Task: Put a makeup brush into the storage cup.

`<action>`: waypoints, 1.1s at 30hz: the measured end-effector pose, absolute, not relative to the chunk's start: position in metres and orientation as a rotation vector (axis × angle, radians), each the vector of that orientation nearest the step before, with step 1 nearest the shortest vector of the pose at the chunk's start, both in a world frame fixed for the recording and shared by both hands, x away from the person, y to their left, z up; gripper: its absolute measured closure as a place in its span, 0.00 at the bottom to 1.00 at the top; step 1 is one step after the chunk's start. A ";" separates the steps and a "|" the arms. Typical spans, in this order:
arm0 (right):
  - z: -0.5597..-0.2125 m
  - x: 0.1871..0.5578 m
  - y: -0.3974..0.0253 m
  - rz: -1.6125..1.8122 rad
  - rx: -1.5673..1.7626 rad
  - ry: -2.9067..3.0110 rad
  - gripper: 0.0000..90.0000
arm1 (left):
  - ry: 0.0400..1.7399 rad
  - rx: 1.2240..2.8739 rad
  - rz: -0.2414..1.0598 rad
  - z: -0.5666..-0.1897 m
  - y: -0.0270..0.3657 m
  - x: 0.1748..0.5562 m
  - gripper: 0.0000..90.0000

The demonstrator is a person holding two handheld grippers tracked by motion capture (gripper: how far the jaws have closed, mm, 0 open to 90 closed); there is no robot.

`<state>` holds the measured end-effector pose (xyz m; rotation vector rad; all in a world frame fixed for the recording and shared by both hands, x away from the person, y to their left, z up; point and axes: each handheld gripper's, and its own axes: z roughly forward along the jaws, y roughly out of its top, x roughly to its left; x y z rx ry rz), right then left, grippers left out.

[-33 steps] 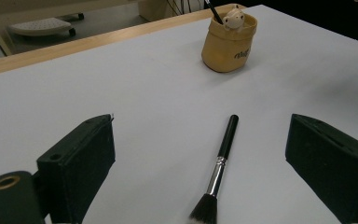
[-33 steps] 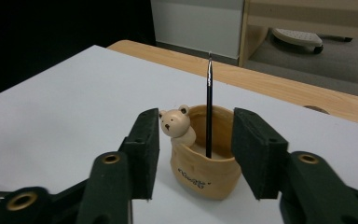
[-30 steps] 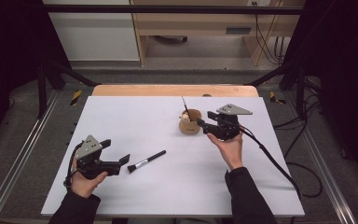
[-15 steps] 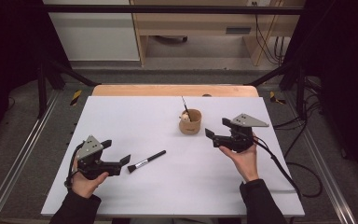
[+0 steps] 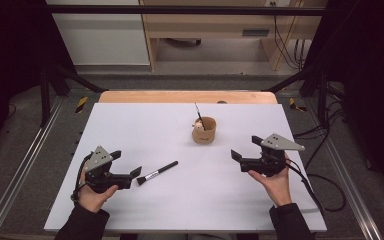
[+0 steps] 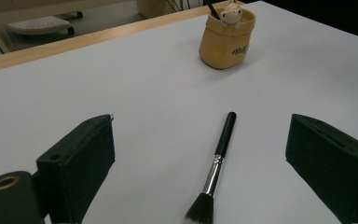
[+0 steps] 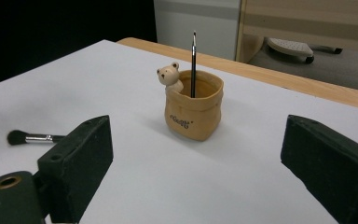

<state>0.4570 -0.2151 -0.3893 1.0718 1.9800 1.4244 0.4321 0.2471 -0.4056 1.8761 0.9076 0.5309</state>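
A tan pouch-shaped holder (image 5: 203, 131) (image 7: 194, 110) (image 6: 227, 41) with a small bear figure on its rim stands upright mid-table. A thin black brush (image 7: 193, 63) stands in it. A black-handled makeup brush (image 5: 156, 173) (image 6: 216, 166) lies flat on the white table, bristles toward my left gripper (image 5: 135, 175) (image 6: 200, 168). That gripper is open, its jaws either side of the bristle end, not touching it. My right gripper (image 5: 236, 156) (image 7: 196, 163) is open and empty, to the right of the holder and pointing at it from a short distance.
The white table top (image 5: 145, 130) has a wooden strip (image 5: 187, 97) along its far edge. Metal frame rails (image 5: 22, 165) run down both sides. A cable (image 5: 307, 187) trails from the right gripper off the table's right side. Cabinets (image 5: 210, 25) stand beyond.
My right gripper has drawn back from the holder, moving right and toward the person. The thin brush stays in the holder. My left gripper and the makeup brush have not moved.
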 end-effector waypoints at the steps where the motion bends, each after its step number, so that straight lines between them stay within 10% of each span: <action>1: -0.390 0.455 -0.216 1.413 1.064 1.985 0.09 | 0.908 1.877 0.532 -0.406 0.247 0.432 0.08; 33: -0.413 0.428 -0.243 1.394 1.148 1.977 0.05 | 0.903 1.892 0.508 -0.410 0.243 0.434 0.08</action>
